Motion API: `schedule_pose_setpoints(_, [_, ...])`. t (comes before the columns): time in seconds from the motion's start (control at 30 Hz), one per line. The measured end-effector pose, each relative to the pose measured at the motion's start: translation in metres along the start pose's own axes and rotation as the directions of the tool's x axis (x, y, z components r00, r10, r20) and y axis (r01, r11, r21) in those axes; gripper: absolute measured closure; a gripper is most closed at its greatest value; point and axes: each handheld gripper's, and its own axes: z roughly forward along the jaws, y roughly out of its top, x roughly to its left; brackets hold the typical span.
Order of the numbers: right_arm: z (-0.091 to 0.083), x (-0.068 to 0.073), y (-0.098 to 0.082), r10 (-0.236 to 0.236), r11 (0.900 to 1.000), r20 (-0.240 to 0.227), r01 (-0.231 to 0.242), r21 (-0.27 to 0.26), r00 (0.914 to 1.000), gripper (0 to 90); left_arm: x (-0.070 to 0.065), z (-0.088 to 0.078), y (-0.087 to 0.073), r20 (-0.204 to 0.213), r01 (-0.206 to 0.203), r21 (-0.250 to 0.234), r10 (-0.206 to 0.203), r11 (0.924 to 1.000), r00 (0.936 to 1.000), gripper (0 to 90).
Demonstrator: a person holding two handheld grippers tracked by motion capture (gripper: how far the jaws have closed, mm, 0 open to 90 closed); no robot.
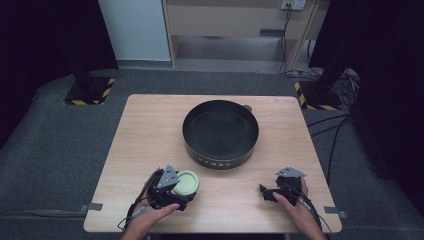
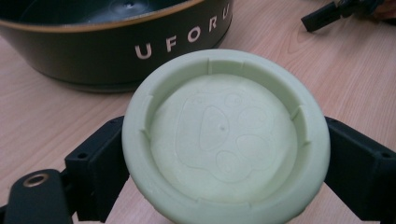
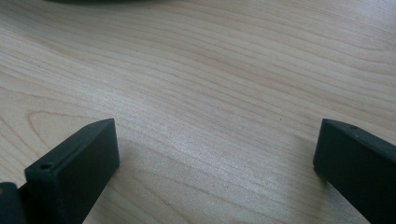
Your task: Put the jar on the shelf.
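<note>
Between the left gripper's [image 1: 181,192] jaws sits a green lid [image 2: 224,137], probably clamped; pan [image 1: 220,134] at one o'clock; right gripper [image 1: 270,192] gapes, idle.

left gripper [image 1: 176,191]: black blocky jaws, grey three-cornered plate on top, brass-ringed hole behind its left jaw, cable trailing | right gripper [image 1: 266,193]: black square-tipped jaws, small screw holes near fingertips, grey plate

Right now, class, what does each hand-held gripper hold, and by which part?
The left hand-held gripper clamps the pale green round lid by opposite sides of its rim. The right hand-held gripper stands open, holding nothing.
</note>
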Motion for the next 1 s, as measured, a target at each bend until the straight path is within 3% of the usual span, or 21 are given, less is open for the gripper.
schedule_pose_setpoints(0.2, [0.000,0.000,0.000,0.000,1.000,0.000,0.000,0.000,1.0000,0.3,0.000,0.004,0.012,0.007,-0.012,0.000,0.012,0.9999,0.9999,9.8])
schedule_pose_setpoints(0.37, [0.000,0.000,0.000,0.000,1.000,0.000,0.000,0.000,1.0000,0.3,0.000,0.007,0.017,0.036,-0.008,-0.006,0.008,0.9999,0.9993,9.8])
schedule_pose_setpoints(0.67, [0.000,0.000,0.000,0.000,1.000,0.000,0.000,0.000,1.0000,0.3,-0.001,0.008,0.034,0.032,-0.038,0.000,0.038,0.9993,0.9988,9.8])
schedule_pose_setpoints(1.0, [0.000,0.000,0.000,0.000,1.000,0.000,0.000,0.000,1.0000,0.3,0.002,0.005,0.052,0.024,-0.043,0.004,0.043,0.9991,0.9988,9.8])
